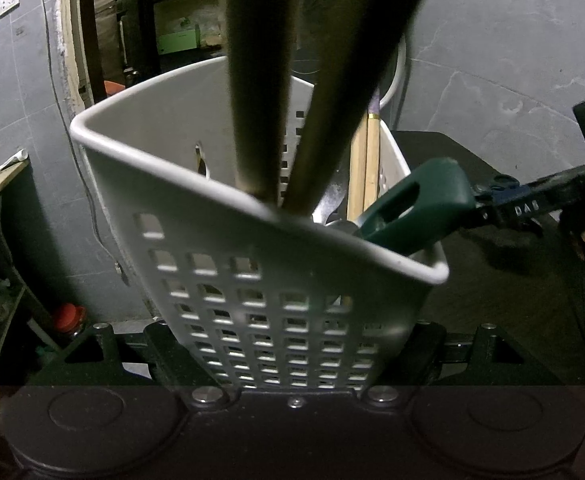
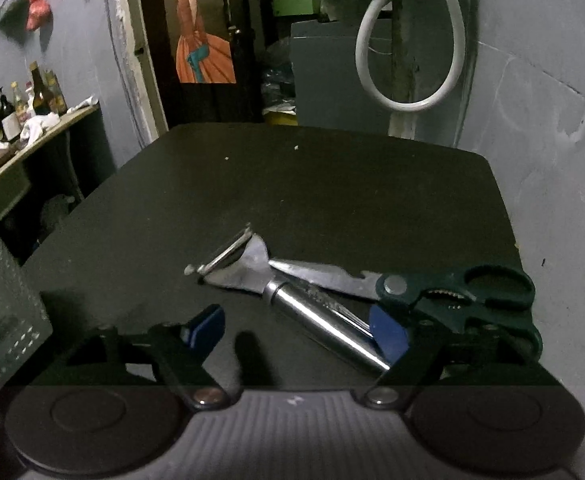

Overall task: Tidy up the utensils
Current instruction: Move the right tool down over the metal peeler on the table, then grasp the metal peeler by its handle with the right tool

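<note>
Our left tongs (image 1: pixel 294 336) clasp the white perforated utensil holder (image 1: pixel 228 224), which fills the space between their fingers. Our right tongs (image 2: pixel 296 332) stand released around the steel peeler (image 2: pixel 312 316), with the scissors (image 2: pixel 492 286) just beyond.

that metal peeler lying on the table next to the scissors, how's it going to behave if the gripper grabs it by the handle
The peeler looks rigid, all metal, so it probably won't flex. Its round, shiny handle may be slippery between the fingers and could roll on the table if nudged. It rests against the scissors, so lifting it may shift them.
</note>
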Motion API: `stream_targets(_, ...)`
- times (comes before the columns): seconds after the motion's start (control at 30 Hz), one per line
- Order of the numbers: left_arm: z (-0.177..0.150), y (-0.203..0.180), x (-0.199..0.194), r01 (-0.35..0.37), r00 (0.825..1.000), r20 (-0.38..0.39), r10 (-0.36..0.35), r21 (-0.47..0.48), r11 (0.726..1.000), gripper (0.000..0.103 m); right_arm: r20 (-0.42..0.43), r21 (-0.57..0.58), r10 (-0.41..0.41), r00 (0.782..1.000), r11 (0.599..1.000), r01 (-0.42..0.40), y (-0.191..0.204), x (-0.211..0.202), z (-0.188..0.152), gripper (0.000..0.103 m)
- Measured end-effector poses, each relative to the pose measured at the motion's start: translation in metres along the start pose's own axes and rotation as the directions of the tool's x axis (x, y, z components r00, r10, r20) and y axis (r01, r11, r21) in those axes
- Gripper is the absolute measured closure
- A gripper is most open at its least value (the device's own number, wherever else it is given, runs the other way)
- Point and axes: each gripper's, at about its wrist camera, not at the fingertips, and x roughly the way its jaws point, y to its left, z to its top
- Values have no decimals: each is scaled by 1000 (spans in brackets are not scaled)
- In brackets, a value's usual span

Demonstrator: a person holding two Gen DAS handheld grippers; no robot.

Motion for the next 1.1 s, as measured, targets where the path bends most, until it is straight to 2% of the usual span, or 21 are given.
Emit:
stream_targets(0.37, 0, 5, 0, 15, 1000, 7, -15, 2, 1000, 21, 0, -22, -21, 1000, 1000, 21, 33, -31, -25, 21)
stream_targets(0.6, 1, 9, -1, 21, 1000, 8, -21, 12, 1000, 21, 18, -36, -13, 1000, 999, 13, 46, -39, -26, 21)
stream_targets(0.73, 1, 10, 0, 25, 1000, 9, -25, 12, 1000, 21, -14, -31, -12, 1000, 999, 12, 44, -30, -22, 23)
stream_targets(0.8, 0, 11, 0, 27, 1000, 11, -27, 12, 1000, 21, -23, -17, -10, 1000, 1000, 10, 42, -29, -21, 38)
stream_targets(0.9, 0, 12, 1, 29, 1000, 12, -29, 12, 1000, 21, -51, -17, -6, 999, 1000, 6, 45, -29, -23, 53)
stream_targets(1.03, -1, 12, 2, 33, 999, 11, -33, 14, 999, 21, -65, -26, -32, 997, 999, 30, 54, -29, -31, 62)
stream_targets(1.1, -2, 13, 3, 36, 999, 11, -36, 15, 999, 21, -63, -23, -47, 997, 999, 45, 59, -31, -33, 79)
